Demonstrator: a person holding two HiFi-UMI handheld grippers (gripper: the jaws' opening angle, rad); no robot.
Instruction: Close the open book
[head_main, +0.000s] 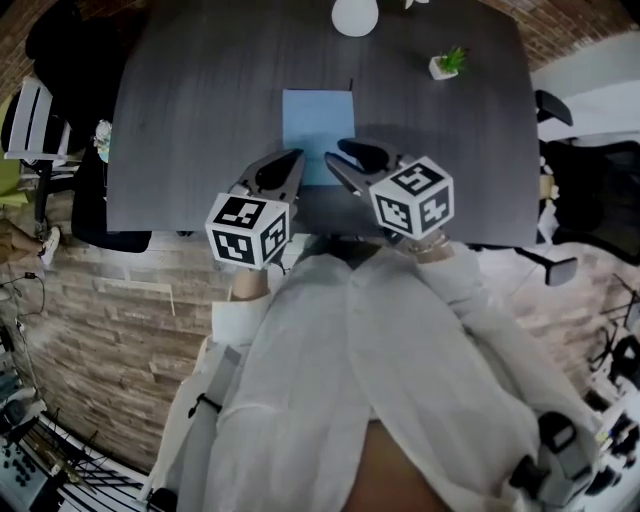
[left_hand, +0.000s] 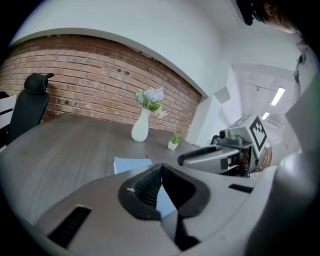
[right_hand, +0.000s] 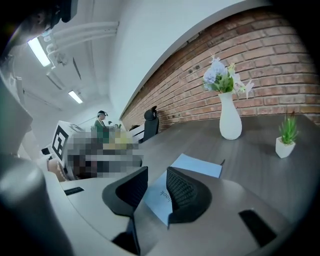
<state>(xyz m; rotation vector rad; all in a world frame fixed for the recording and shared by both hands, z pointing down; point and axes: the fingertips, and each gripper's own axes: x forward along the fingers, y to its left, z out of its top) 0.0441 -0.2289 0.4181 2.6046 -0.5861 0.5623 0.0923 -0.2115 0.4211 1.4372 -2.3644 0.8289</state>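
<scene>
Book (head_main: 318, 122) lies shut and flat on the dark surface (head_main: 200, 120), blue cover up, near the front edge. The left hand-held gripper (left_hand: 161, 167) is clenched on nothing. The right hand-held gripper (right_hand: 156, 185) is released, jaws apart and empty. Both hang over the book's near end. A vase (head_main: 355, 15) and a plant (head_main: 448, 63) stand beyond.

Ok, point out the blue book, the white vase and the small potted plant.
blue book (head_main: 318, 130): head view, middle of its cover.
white vase (left_hand: 140, 131): left gripper view, its rounded body.
small potted plant (right_hand: 285, 147): right gripper view, its white pot.
</scene>
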